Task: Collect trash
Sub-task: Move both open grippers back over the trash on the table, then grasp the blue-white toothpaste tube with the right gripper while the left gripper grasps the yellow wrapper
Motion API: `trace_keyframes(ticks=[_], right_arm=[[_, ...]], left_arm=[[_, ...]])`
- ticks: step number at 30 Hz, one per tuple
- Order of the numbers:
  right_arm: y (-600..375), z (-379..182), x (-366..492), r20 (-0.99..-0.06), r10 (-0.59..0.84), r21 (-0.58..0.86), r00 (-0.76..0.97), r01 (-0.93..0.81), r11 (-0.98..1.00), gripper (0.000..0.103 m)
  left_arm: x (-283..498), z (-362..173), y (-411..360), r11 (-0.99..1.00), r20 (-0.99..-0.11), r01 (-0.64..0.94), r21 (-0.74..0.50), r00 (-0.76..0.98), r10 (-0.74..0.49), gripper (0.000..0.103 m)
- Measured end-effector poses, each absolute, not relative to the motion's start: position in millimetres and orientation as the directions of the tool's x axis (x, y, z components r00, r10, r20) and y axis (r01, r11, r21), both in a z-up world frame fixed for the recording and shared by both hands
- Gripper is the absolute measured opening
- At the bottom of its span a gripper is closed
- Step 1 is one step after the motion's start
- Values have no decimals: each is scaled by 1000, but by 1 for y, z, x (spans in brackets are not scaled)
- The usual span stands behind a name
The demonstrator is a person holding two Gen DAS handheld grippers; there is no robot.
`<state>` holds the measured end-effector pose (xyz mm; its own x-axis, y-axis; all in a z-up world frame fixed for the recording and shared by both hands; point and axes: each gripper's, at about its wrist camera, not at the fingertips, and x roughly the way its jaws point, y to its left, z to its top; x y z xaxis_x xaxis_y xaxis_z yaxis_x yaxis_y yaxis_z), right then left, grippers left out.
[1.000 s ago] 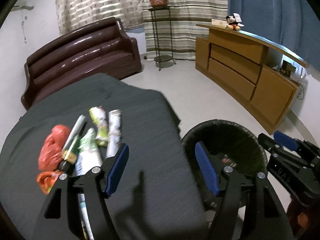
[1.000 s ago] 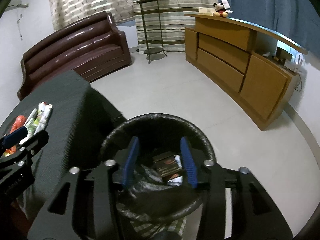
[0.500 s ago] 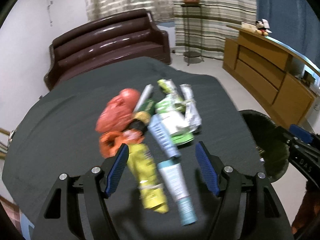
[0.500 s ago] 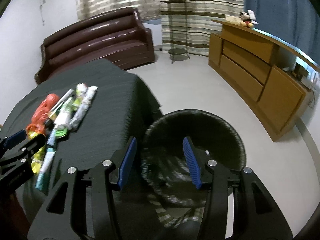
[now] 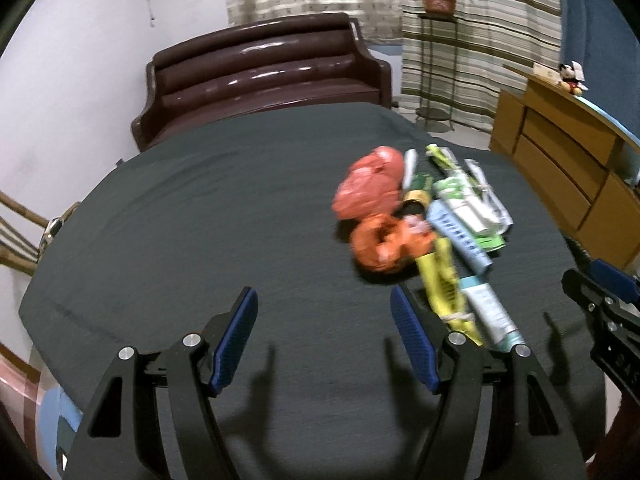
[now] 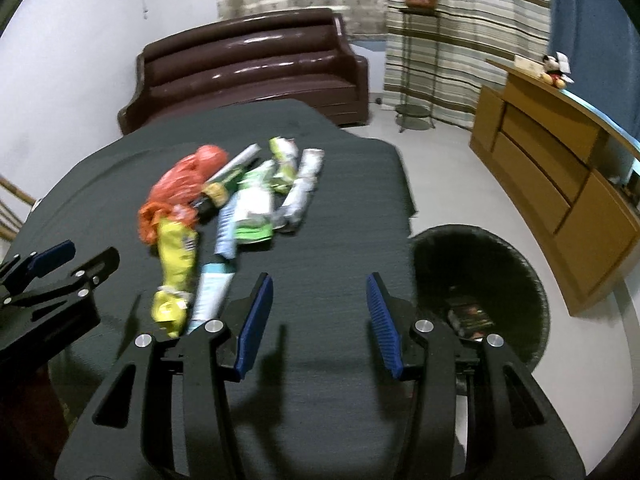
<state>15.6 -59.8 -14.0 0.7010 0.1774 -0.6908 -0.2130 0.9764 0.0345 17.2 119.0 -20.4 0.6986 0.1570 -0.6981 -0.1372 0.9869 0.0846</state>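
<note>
A heap of trash lies on the dark grey table [image 5: 200, 216]: a red plastic bag [image 5: 370, 182] [image 6: 188, 178], an orange wrapper [image 5: 384, 242], a yellow packet [image 5: 442, 284] [image 6: 176, 256], pale tubes [image 5: 486, 310] [image 6: 210, 290] and green-white wrappers [image 6: 254, 208]. My left gripper [image 5: 324, 318] hangs open over bare cloth, left of the heap. My right gripper [image 6: 320, 306] is open too, over the table's near right part, with the heap to its left. Nothing sits between either pair of fingers. The black bin [image 6: 480, 280] stands on the floor at the right, with a dark packet [image 6: 470, 318] inside.
A brown sofa [image 5: 260, 76] stands behind the table. A plant stand [image 5: 436, 52] and striped curtains are at the back. A wooden sideboard [image 6: 560, 184] with a small plush toy [image 6: 554, 70] runs along the right wall. Pale floor tiles [image 6: 448, 168] lie between table and sideboard.
Both grippers swung left, away from the bin and over the table. The trash heap now sits right of the left gripper; the bin has slid to the right gripper's right. Both stayed open.
</note>
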Motion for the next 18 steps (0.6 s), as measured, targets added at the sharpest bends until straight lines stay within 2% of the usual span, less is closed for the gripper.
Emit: trace_keyframes(ticks=[14,18], right_arm=[[-4,-30,8,-730,221,11,646,-313,950,46],[0,-36,10,-752,211,0,625,-320,948,31]], left_arm=[[3,-31,163,976,-713,-207,73,673,196,67],[5,-31,160,978,-718,-198,63,672,183,67]])
